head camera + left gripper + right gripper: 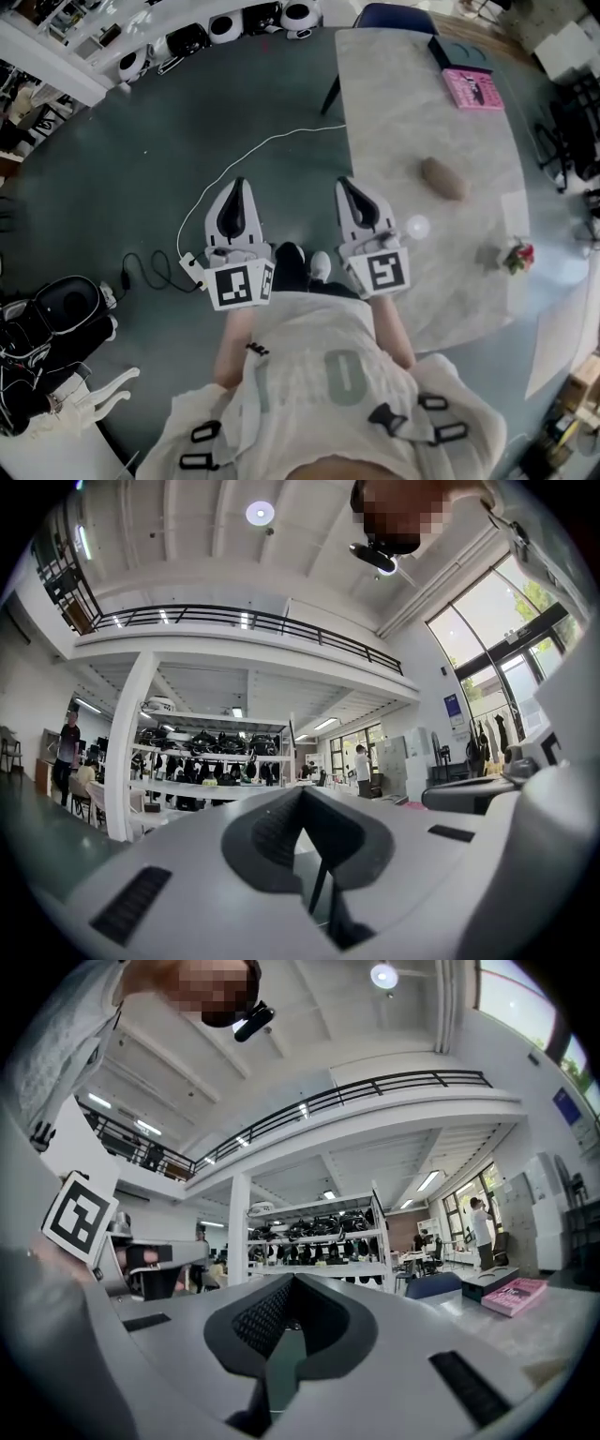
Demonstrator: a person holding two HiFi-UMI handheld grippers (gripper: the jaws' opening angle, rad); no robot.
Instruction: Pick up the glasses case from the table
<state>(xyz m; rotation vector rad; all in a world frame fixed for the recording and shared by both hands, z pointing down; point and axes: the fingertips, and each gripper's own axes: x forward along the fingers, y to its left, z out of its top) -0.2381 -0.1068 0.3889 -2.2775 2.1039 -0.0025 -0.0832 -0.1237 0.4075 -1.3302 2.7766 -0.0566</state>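
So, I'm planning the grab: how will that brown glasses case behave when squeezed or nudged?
The glasses case looks rounded and oval, so a nudge may rock or spin it on the smooth table. It holds a plump shape, so it is probably a stiff, light shell. Its curved sides might slip from a pinch.

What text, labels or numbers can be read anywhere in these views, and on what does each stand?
"0" or "O": one large pale character on the person's shirt; its neighbours are too blurred to read.
Unreadable, too small: dark print on the pink book lying on the table.
Unreadable, too small: the blue wall sign.
No words: the marker cubes carry only black-and-white patterns.
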